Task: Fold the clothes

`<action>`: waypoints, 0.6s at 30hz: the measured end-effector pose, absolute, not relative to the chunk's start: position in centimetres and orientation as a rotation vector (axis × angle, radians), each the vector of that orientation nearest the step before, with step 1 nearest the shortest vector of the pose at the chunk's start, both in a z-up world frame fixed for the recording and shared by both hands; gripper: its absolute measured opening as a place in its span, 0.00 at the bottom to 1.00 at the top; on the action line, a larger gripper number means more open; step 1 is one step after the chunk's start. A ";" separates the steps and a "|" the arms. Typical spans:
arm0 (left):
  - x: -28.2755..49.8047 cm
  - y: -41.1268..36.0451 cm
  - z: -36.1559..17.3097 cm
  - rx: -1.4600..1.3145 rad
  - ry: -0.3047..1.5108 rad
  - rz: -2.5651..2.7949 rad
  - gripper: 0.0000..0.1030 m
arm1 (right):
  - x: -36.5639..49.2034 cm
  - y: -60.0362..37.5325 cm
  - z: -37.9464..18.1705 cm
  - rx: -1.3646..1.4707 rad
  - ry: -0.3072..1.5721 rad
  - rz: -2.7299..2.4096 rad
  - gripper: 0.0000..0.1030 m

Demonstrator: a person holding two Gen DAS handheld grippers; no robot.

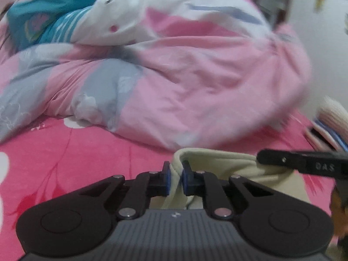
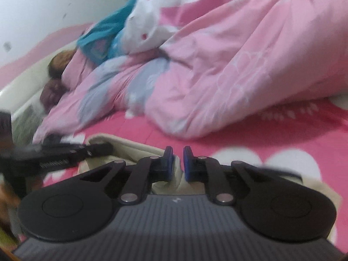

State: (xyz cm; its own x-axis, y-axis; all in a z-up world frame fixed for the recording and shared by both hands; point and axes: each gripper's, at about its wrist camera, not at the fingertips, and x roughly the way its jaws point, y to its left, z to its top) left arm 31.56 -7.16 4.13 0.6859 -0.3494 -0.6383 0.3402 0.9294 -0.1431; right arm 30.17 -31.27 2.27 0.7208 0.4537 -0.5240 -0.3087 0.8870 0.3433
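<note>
Left gripper [image 1: 176, 179] and right gripper [image 2: 178, 163] each pinch an edge of the cream fabric garment [image 1: 217, 163] between clenched blue pads; only the right view shows brown cushions [image 2: 54, 82] far left.

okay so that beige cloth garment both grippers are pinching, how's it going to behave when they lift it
The beige cloth garment probably hangs limp: its edge already curls over between the left gripper pads. It looks thin, so likely light. Pinched also by the right gripper, it should sag in the middle over the pink floral bedsheet.
</note>
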 end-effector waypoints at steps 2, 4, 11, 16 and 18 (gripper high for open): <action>28.8 -7.1 3.9 0.017 0.751 -0.428 0.14 | 27.6 -31.0 1.7 0.174 0.654 0.429 0.07; 26.5 -7.1 2.6 0.045 0.809 -0.468 0.20 | 25.6 -30.7 0.5 0.112 0.684 0.421 0.08; 20.8 -3.0 1.0 -0.133 0.831 -0.517 0.27 | 21.1 -33.0 -2.0 0.151 0.738 0.401 0.10; 22.6 -0.7 1.8 -0.286 0.783 -0.462 0.44 | 21.5 -37.8 -0.4 0.493 0.683 0.402 0.26; 24.6 -0.4 1.5 -0.339 0.807 -0.436 0.53 | 22.8 -38.9 -1.0 0.651 0.689 0.405 0.35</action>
State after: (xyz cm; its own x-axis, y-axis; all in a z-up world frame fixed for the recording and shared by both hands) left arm 24.59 -0.36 1.47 0.6116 -0.4960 -0.6164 0.2434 0.8593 -0.4499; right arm 22.84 -38.90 -0.95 0.7079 0.5423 -0.4526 -0.1323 0.7312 0.6692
